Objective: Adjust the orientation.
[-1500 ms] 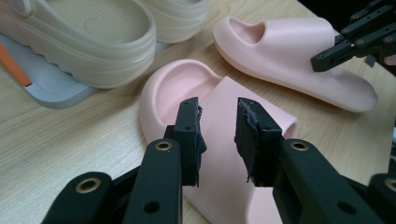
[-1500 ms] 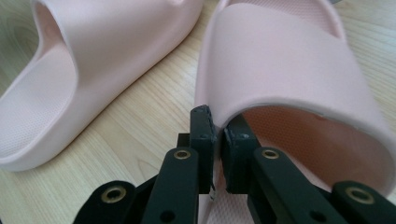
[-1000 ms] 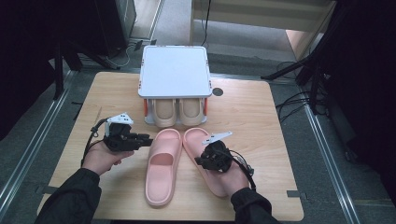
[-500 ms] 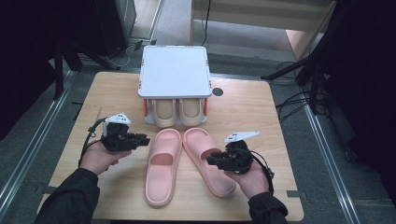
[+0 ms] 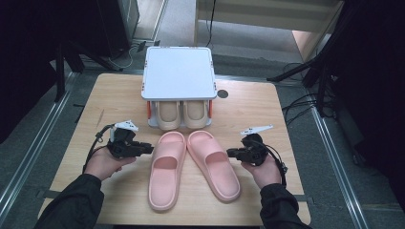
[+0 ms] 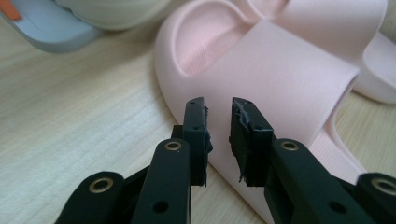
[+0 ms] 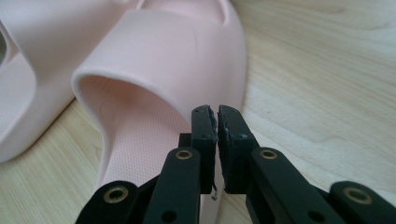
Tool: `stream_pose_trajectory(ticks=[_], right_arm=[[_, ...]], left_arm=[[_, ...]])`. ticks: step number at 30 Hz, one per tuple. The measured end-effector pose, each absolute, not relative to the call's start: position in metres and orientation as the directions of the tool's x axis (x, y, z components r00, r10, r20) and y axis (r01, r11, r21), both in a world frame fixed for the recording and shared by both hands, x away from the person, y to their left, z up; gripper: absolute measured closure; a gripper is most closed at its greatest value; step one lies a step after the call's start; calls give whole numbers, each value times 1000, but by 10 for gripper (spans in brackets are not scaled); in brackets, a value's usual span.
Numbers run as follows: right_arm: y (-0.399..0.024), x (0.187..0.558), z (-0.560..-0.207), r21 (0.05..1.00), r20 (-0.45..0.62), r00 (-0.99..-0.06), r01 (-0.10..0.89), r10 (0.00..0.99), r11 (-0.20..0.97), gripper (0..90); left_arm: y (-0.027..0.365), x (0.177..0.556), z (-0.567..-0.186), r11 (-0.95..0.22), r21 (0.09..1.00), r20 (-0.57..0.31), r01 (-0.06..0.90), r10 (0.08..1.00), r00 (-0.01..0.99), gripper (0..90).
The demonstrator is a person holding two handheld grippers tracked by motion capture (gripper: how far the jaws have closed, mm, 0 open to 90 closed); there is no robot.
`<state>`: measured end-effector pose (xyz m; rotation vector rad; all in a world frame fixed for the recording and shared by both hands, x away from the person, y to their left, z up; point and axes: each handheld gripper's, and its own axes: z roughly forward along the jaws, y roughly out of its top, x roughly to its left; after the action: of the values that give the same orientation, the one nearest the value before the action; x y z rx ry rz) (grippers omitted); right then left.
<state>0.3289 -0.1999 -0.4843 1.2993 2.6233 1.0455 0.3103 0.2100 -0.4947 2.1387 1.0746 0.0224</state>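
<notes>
Two pink slippers lie side by side on the wooden table [image 5: 267, 109], the left one [image 5: 167, 169] and the right one [image 5: 212, 164]. My left gripper [image 5: 149, 149] is just left of the left slipper's strap. Its jaws [image 6: 218, 105] have just been closing, but a narrow gap remains with nothing in it, and the pink strap [image 6: 280, 60] lies right behind. My right gripper [image 5: 230, 153] is held to the right of the right slipper, clear of it. Its jaws [image 7: 217, 112] have just closed until the pads almost meet, empty, facing the strap [image 7: 177, 51].
A white-topped shoe rack [image 5: 179, 71] stands at the back of the table with two beige slippers [image 5: 169, 114] tucked under it. A small dark round mark [image 5: 222, 94] sits beside it. Dark stands and cables surround the table.
My right gripper has drawn away to the right from above the right slipper and its jaws have come together. The left gripper has stayed beside the left slipper, its gap narrower.
</notes>
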Motion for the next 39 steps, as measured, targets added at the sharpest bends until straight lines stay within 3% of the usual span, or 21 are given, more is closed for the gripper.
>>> stream_pose_trajectory(ticks=[23,27,30,39], right_arm=[[-176,331,-491,580,248,-689,669,681,465,842],[-177,333,-492,574,257,-680,679,687,457,827],[-178,333,-489,599,258,-680,670,687,438,799],[-179,319,-473,682,259,-684,629,682,372,713]], left_arm=[[186,297,-498,-432,612,-295,662,652,698,747],[189,299,-498,-419,603,-310,679,661,684,693],[189,301,-496,-414,595,-316,689,668,674,577],[200,302,-484,-373,629,-312,682,682,661,475]])
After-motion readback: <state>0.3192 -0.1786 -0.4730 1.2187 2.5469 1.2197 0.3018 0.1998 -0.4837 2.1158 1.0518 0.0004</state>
